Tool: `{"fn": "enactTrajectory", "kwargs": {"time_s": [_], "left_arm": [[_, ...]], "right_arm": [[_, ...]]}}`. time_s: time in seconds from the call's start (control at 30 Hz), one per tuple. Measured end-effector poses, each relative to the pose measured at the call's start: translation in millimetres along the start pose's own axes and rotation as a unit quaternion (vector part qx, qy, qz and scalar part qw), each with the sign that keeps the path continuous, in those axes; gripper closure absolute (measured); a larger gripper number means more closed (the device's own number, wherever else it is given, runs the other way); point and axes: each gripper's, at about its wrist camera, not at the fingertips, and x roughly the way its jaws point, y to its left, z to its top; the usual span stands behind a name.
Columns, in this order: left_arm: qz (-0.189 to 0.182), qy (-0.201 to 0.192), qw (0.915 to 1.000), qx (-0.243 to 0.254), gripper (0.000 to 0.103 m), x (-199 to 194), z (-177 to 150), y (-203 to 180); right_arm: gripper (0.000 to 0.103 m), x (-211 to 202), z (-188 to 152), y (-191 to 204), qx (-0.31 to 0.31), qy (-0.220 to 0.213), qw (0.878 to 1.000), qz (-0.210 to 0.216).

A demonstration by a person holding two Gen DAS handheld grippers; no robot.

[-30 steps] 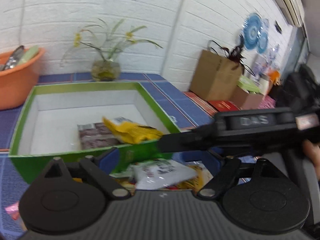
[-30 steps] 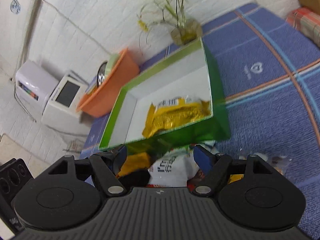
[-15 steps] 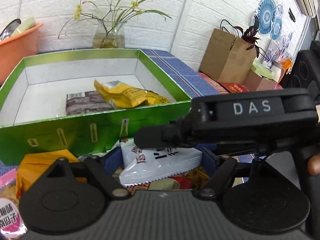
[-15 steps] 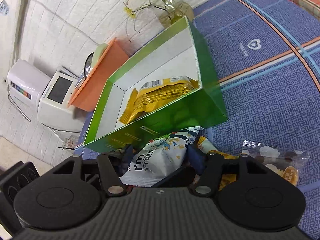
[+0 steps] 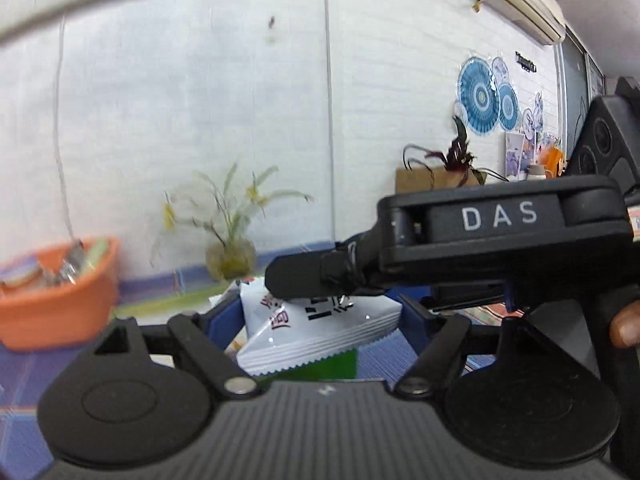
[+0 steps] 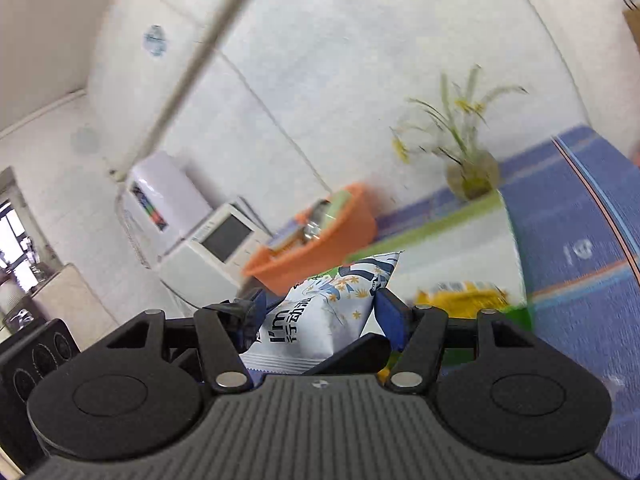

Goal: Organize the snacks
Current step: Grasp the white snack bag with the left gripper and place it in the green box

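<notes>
The white snack packet (image 5: 316, 332) was held off the desk between both tools, raised level with the rim of the green box (image 6: 516, 264). In the judgement of this manual, it was lifted so that it would clear the box wall before being set inside with the other snacks. A yellow packet (image 6: 460, 298) already lay in the box, at its near right corner in the right wrist view.

The left hand-held gripper (image 5: 320, 320) stood partly closed, its blue pads (image 5: 224, 316) on either side of the packet. The pads appeared to press the packet's sides, though contact on the right pad was hidden by the other tool. The right hand-held gripper (image 6: 316, 316) was likewise partly closed, with the packet's printed face bulging up between its fingers; it appeared to grip the packet. In the left wrist view, one black finger of the right tool lay across the top of the packet. A two-tool hold suited a soft, air-filled bag, which would slip or fold under a single pinch.

Farther out, an orange basin (image 5: 60, 300) stood on the blue-patterned desk (image 6: 580, 320) to the left of the box. A vase of yellow flowers (image 6: 468, 176) stood at the far edge, against the white wall.
</notes>
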Motion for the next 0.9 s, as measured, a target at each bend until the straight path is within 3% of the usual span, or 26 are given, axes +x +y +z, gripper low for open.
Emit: {"fn": "enactTrajectory", "kwargs": {"time_s": [0.07, 0.2, 0.27, 0.43, 0.53, 0.67, 0.83, 0.87, 0.9], "left_arm": [[0.017, -0.004, 0.9999, 0.002, 0.026, 0, 5, 9], [0.034, -0.006, 0.9972, -0.067, 0.026, 11, 3, 47], [0.045, 0.007, 0.9966, -0.068, 0.026, 25, -1, 61], [0.032, 0.047, 0.9924, -0.109, 0.024, 73, -22, 100], [0.009, 0.083, 0.9829, -0.164, 0.023, 103, -41, 121], [0.014, 0.114, 0.9708, -0.21, 0.023, 113, -60, 140], [0.031, 0.105, 0.9667, -0.232, 0.019, 90, -51, 160], [0.036, 0.1, 0.9677, -0.229, 0.006, 83, -49, 163], [0.043, 0.089, 0.9698, -0.223, 0.004, 75, -47, 167]], "right_arm": [[0.003, 13, 10, 10, -0.035, 0.013, 0.999, 0.007], [0.003, 56, 22, 16, -0.067, 0.046, 0.997, 0.017], [0.003, 76, 21, 11, -0.07, 0.055, 0.996, 0.017], [0.003, 126, 18, -22, -0.036, 0.087, 0.996, -0.003], [0.001, 146, 9, -53, 0.03, 0.094, 0.995, -0.015], [0.0, 149, -1, -73, 0.081, 0.065, 0.994, -0.032], [0.0, 132, 2, -71, 0.084, 0.04, 0.994, -0.052], [0.0, 125, 3, -69, 0.08, 0.038, 0.995, -0.047], [0.0, 118, 4, -68, 0.079, 0.034, 0.995, -0.041]]}}
